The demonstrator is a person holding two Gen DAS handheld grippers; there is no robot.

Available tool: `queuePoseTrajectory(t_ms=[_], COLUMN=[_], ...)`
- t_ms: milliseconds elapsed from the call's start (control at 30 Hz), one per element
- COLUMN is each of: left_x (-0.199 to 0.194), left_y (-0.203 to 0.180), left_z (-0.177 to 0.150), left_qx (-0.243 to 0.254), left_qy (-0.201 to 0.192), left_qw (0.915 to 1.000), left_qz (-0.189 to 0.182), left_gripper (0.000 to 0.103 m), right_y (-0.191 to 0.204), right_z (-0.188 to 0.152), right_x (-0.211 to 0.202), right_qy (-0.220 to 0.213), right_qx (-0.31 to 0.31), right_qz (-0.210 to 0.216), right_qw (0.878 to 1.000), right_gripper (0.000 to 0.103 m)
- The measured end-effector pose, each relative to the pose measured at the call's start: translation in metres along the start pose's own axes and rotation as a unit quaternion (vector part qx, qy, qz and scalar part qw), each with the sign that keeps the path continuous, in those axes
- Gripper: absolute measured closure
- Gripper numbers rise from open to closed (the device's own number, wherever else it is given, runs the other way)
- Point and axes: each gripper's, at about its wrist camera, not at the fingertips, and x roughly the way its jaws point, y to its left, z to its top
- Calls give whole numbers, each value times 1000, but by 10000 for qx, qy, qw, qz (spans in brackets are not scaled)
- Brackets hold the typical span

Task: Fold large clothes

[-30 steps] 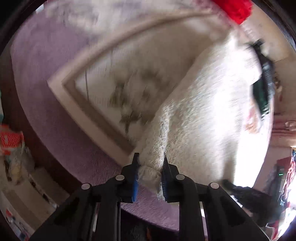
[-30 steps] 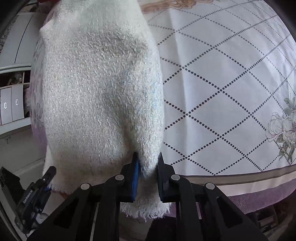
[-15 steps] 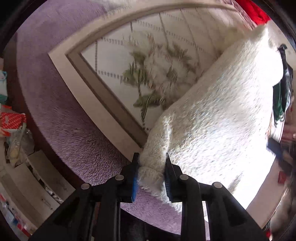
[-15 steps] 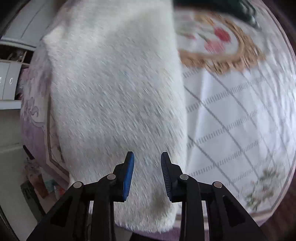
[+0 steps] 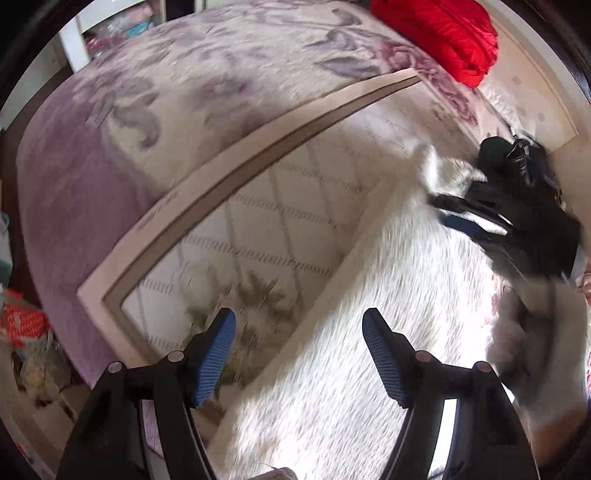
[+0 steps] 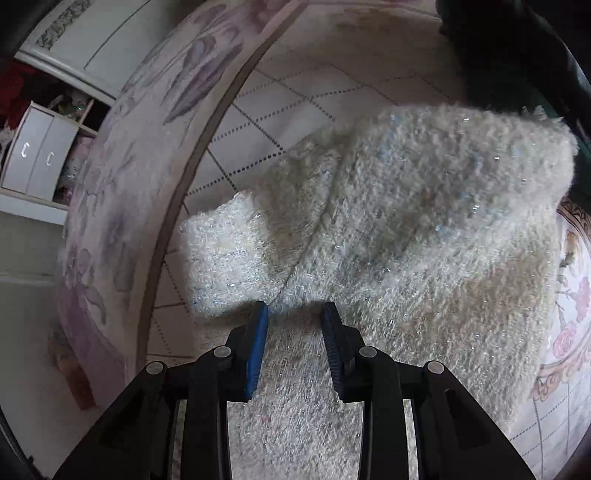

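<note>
A fluffy white knitted sweater (image 5: 399, 310) lies on the bed's quilted cover (image 5: 288, 206). My left gripper (image 5: 299, 347) is wide open and empty, above the sweater's left edge. My right gripper (image 6: 295, 317) is open just above the sweater (image 6: 424, 258), at the seam where a sleeve (image 6: 229, 258) sticks out to the left. The right gripper also shows in the left wrist view (image 5: 517, 218), blurred, over the sweater's far end.
A red garment (image 5: 443, 33) lies at the bed's far corner. The purple floral bedspread (image 5: 155, 96) surrounds the quilted cover. White drawers (image 6: 37, 155) stand beside the bed. A dark garment (image 6: 509, 51) lies beyond the sweater.
Both grippers held the sweater's hem one second ago. The right let go first, then the left opened wide. The sweater now lies flat on the bed.
</note>
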Motion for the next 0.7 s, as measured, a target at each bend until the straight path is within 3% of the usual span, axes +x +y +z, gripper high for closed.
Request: queuePoseTrajectory(t_ms=[67,167,200,300,400,533,700], left_x=[1,21,31,45,36,6,-12], left_y=[-9,-19,-23,-29,-25,-6,25], left_z=[9,27,32,45,53,42,-7], left_qx=[110,195,178,177,243,386,554], left_qy=[-54,49,148,296,264,311,877], left_qw=[9999,9996,9991,9981,9976,9971,9940], left_qz=[-73,-209,-347,-503,-594,-574,-359], left_gripper=[34,33,33,33,33,34,34], right_y=[-25,-74,-86,-114,-102,-98,-113], right_z=[-1,16,24,47,48,0,-113], right_x=[-38,-53,-41,16,5,-50,-85], right_qy=[-471,-1032,-1040,-150,-113,112,1094], right_qx=[315,818,953,1036,548,367,585], right_qz=[-106,-452,-525,-328,-327,299,164], right_qw=[9983,9903,9886,9940,9979,9988,9921], right_gripper=[68,37,34,31,31,31,31])
